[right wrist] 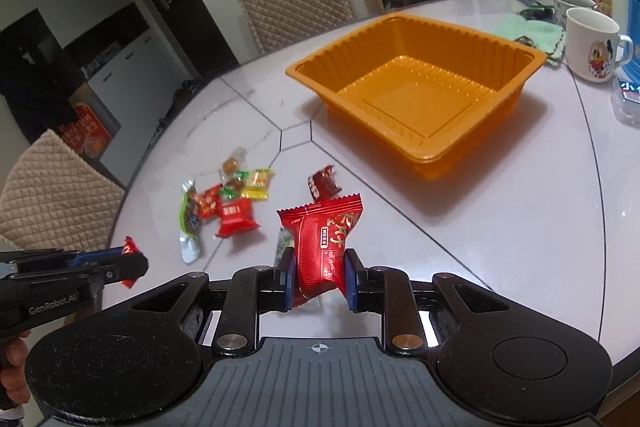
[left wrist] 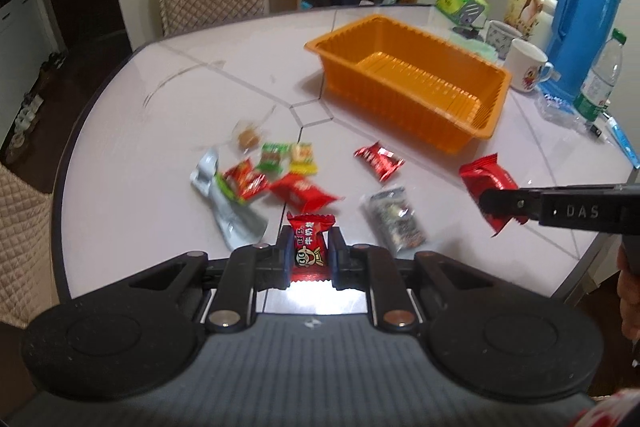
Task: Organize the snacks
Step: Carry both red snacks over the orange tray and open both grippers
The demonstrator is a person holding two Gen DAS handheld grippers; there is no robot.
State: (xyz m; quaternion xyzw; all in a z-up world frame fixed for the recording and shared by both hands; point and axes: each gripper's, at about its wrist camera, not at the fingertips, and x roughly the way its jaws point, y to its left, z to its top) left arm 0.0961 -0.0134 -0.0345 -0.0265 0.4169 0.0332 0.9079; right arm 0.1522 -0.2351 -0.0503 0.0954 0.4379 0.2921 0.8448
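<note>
Orange plastic tray (right wrist: pixel 416 95), ribbed and bare inside, ahead and to the right of both tools on the pale table (right wrist: pixel 520 227). Right gripper (right wrist: pixel 319 285) pinching a red snack packet (right wrist: pixel 322 239) by its lower half, packet upright, long axis roughly vertical, raised off the table with the tray's near wall beyond it. Left gripper (left wrist: pixel 311 253) pressed onto a small red milk candy (left wrist: pixel 310 243), twisted wrapper ends above and below the pads, likewise lifted near the table's front edge. Seen from the left wrist, the right tool (left wrist: pixel 486 205) much nearer the tray's near corner, so probably first to drop; the left one farther back and to the left, with a longer diagonal reach. Loose on the table between tools and tray: a red-wrapped sweet (left wrist: pixel 378 159), a dark clear-wrapped pack (left wrist: pixel 394 221), and a cluster of red, green and yellow candies (left wrist: pixel 276 167) beside a silver-green pouch (left wrist: pixel 224 203). Likely next call: carry forward and right over the rim, then part the jaws. No snack in the tray yet; task judged barely begun.
</note>
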